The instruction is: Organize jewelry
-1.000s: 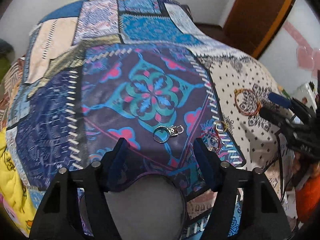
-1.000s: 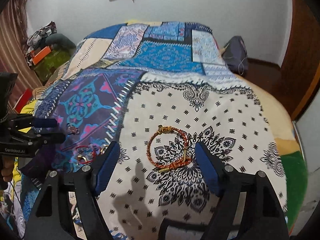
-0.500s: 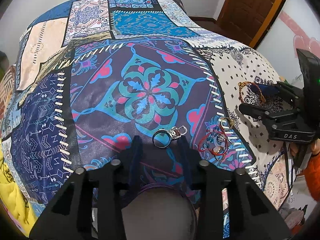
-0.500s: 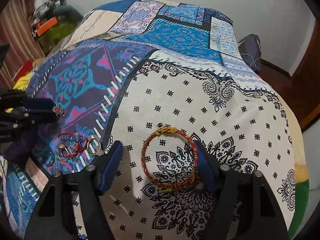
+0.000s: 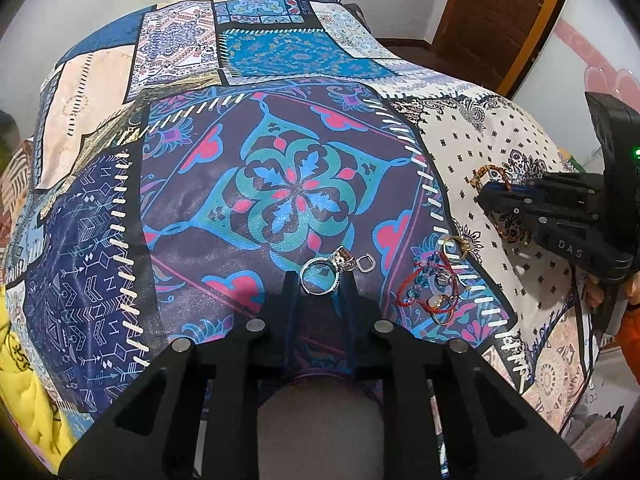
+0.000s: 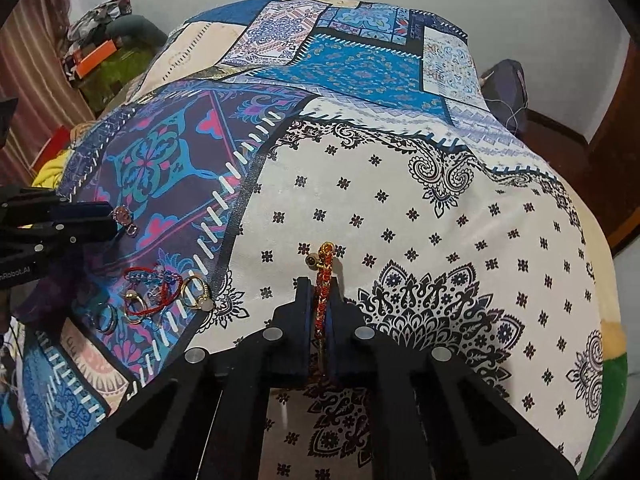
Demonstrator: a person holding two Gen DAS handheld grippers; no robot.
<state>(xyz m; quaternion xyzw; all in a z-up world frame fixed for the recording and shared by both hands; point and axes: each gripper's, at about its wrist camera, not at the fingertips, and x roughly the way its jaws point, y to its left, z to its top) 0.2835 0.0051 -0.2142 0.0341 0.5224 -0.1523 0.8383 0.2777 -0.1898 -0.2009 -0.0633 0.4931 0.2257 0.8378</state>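
My left gripper [image 5: 320, 284] is shut on a silver key ring with a clasp [image 5: 320, 277] over the purple patch of the patchwork bedspread [image 5: 280, 192]. My right gripper [image 6: 321, 296] is shut on a red-and-gold braided bracelet [image 6: 323, 276], squeezed flat between the pads, over the white patch. A pile of gold rings and a red cord bracelet with blue beads [image 5: 434, 284] lies between the two grippers; it also shows in the right wrist view [image 6: 156, 292]. The left gripper shows in the right wrist view [image 6: 80, 220], the right gripper in the left wrist view [image 5: 512, 204].
The bedspread covers a bed [image 6: 440, 208]. A brown wooden door [image 5: 500, 12] stands at the back right. A dark bag [image 6: 506, 88] sits on the floor by the wall. Clutter and a curtain [image 6: 48, 60] are on the far left. A yellow cloth [image 5: 24, 380] lies at the bed's left edge.
Both grippers have moved down to the bedspread and closed. The left shut on the key ring. The right shut on the braided bracelet, which was lying open as a loop before.
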